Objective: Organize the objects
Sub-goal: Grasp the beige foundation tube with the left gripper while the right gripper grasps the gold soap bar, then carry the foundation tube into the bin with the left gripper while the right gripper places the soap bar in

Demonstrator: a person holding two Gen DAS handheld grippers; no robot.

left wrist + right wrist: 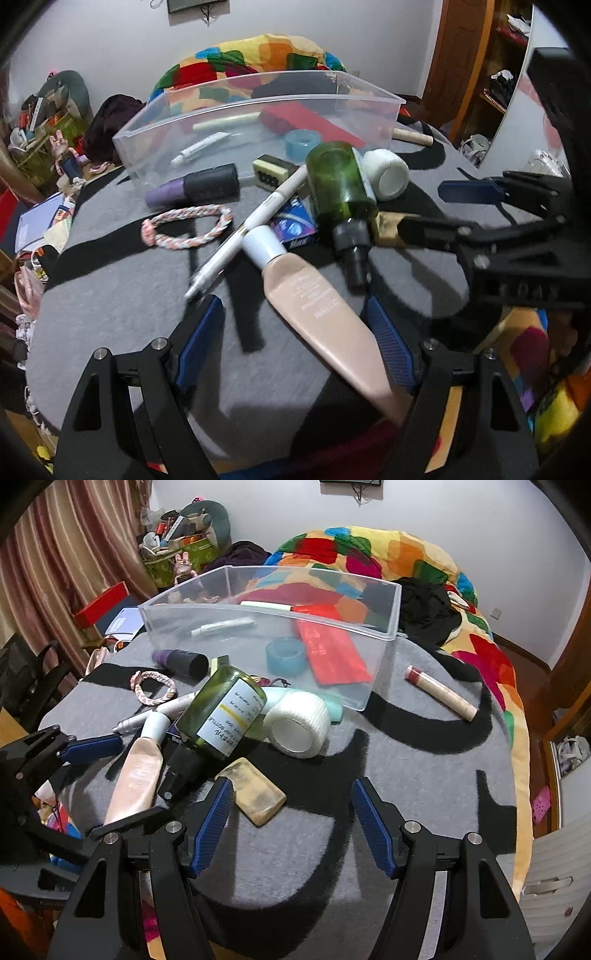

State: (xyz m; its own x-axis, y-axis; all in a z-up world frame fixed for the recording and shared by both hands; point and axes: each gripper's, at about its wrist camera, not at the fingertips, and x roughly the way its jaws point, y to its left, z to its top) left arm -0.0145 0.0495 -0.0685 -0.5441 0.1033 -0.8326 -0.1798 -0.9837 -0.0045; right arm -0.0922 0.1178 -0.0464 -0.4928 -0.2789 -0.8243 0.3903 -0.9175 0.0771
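The beige squeeze tube (325, 306) lies on the grey-and-black blanket (110, 314) of the bed, cap pointing toward the clutter, crimped tail toward the left claw (295, 339). That claw is spread wide, its blue pads on either side of the tube's lower body and not yet touching it. The tube looks light and soft-walled; it will likely give under pressure and its smooth skin may slip, so the firmer stretch just below the white cap seems the better hold (the flat tail would fold).

The right claw (291, 823) is also spread, empty, hovering above the blanket with its left pad just beside a worn tan block (255, 790).

Crowding is the trouble. A white pen (247, 225) crosses the tube's cap and touches it, so lifting the tube could roll the pen. The green glass bottle (343, 184) lies on its side just beside the cap, heavy-looking and breakable, with a white tape roll (388, 170) against it. A braided cord loop (188, 229) and a purple-and-black cylinder (195, 184) sit further left.

The clear plastic bin (258, 107), the likely destination, stands beyond the pile and already holds a red packet (328, 653), a blue tape ring (286, 657) and a small tube. A cork-ended stick (439, 692) lies well apart to the right.
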